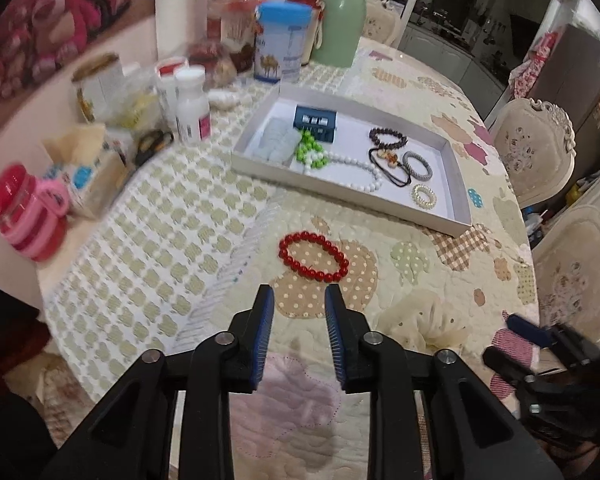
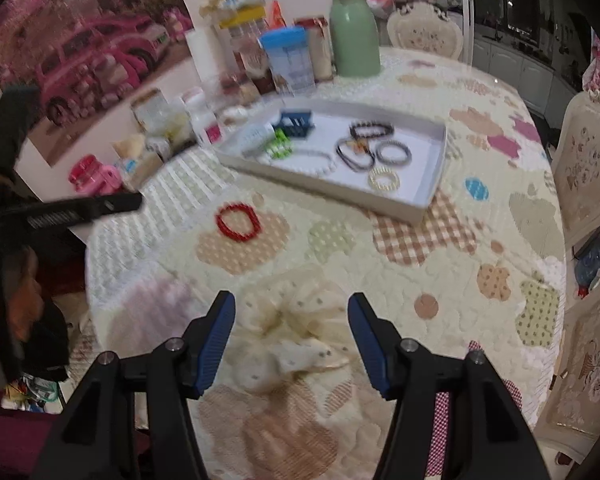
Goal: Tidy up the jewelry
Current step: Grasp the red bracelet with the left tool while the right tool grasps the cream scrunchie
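**Two pieces left outside the tray**

Nearest, the right gripper [image 2: 291,326] hangs with jaws spread and empty over a cream fabric scrunchie [image 2: 288,334], seemingly lined up to take it. The left gripper [image 1: 299,304] points at the red bead bracelet [image 1: 314,256] just ahead on the bench [image 1: 148,240], jaws apart, holding nothing. Farther off, the white tray [image 1: 458,184] already gathers bracelets and hair ties. The right view is blurred; the tray's small blue box [image 1: 315,122] cannot be identified.

one white tray [image 1: 458,184], six bead or coil bracelets inside it, one red bead bracelet [image 1: 313,256] outside, one cream scrunchie [image 2: 288,332], two grippers
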The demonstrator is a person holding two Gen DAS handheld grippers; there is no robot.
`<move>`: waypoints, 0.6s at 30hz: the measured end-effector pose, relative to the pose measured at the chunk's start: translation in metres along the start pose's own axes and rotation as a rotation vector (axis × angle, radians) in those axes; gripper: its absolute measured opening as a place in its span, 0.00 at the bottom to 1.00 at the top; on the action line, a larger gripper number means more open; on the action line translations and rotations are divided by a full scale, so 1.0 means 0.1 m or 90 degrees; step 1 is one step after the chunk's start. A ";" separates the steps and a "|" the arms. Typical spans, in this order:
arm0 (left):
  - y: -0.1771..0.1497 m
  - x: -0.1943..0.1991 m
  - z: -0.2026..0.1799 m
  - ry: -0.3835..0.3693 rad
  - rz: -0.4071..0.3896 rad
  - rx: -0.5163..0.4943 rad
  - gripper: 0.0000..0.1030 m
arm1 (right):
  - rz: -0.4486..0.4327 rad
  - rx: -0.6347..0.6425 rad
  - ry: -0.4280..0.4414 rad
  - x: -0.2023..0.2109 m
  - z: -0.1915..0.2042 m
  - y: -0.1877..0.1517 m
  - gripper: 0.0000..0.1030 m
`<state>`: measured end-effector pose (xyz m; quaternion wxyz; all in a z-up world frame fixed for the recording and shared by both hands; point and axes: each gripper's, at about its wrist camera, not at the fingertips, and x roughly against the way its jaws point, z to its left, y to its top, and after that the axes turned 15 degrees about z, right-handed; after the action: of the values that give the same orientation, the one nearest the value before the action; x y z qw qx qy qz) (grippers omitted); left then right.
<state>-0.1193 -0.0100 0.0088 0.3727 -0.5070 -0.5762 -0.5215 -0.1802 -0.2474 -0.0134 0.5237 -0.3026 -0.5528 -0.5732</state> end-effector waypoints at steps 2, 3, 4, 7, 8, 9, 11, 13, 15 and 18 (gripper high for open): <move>0.04 -0.10 0.05 -0.026 0.019 0.009 0.31 | 0.017 -0.009 0.002 -0.15 -0.07 -0.02 0.60; 0.07 -0.16 0.08 -0.042 0.032 0.014 0.32 | 0.025 -0.012 0.002 -0.21 -0.09 -0.03 0.60; 0.10 -0.23 0.09 -0.054 0.044 0.016 0.32 | 0.030 -0.010 0.000 -0.27 -0.10 -0.04 0.60; 0.19 -0.41 0.09 -0.066 0.068 0.013 0.35 | 0.048 0.004 -0.015 -0.43 -0.10 -0.05 0.60; 0.23 -0.49 0.10 -0.066 0.076 0.016 0.35 | 0.056 0.009 -0.017 -0.50 -0.10 -0.05 0.60; 0.26 -0.54 0.11 -0.067 0.081 0.016 0.35 | 0.061 0.011 -0.019 -0.54 -0.08 -0.05 0.60; 0.35 -0.67 0.12 -0.059 0.094 0.016 0.35 | 0.073 0.020 -0.023 -0.63 -0.05 -0.02 0.60; 0.43 -0.76 0.13 -0.053 0.099 0.015 0.35 | 0.067 0.030 -0.035 -0.70 -0.02 0.02 0.60; 0.52 -0.88 0.13 -0.031 0.110 0.013 0.35 | 0.064 0.036 -0.049 -0.77 0.00 0.06 0.60; 0.61 -1.03 0.09 0.014 0.114 -0.002 0.36 | 0.073 0.038 -0.062 -0.88 0.00 0.09 0.60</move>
<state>-0.0377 -0.0251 -0.0776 0.4233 -0.5515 -0.5238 -0.4922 -0.1478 -0.2223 -0.0922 0.5366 -0.3455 -0.5766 -0.5101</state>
